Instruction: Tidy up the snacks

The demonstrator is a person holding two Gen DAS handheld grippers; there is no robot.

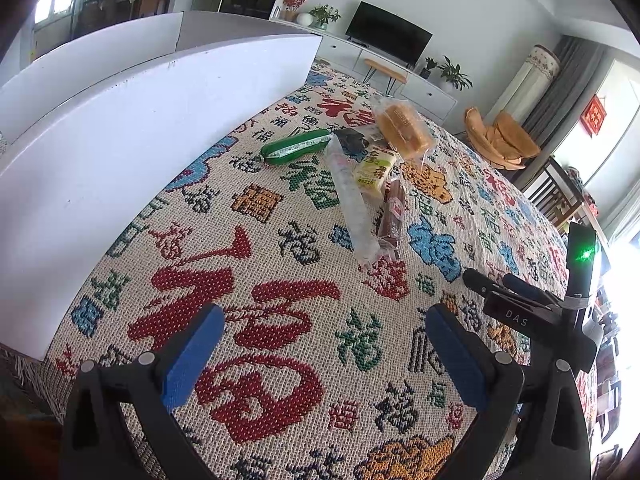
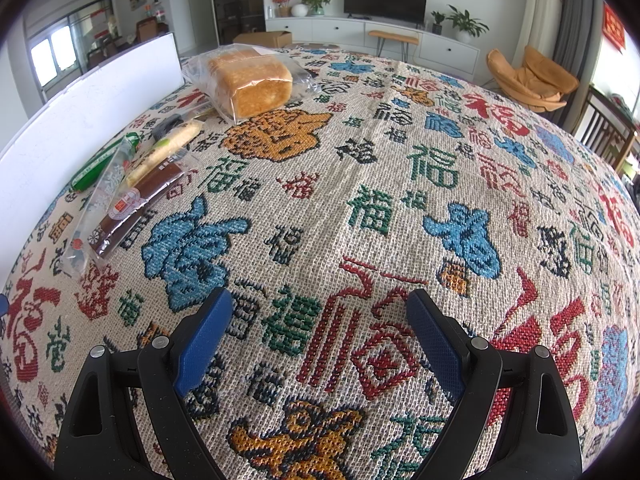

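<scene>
Fingers first: our left gripper (image 1: 324, 356) and right gripper (image 2: 320, 340) both hang released, blue pads (image 1: 192, 360) spread wide with nothing between them, over the woven cloth (image 2: 360, 184). We see 5 snacks bunched near the cloth's far left edge, beside the white board (image 1: 120, 152): bread (image 2: 250, 82) in a clear bag farthest off, a green tube (image 1: 296, 147) nearest the board, a yellow pack (image 1: 374, 172), a clear packet (image 1: 350, 204) and a brown bar (image 2: 136, 204) lying touching.
</scene>
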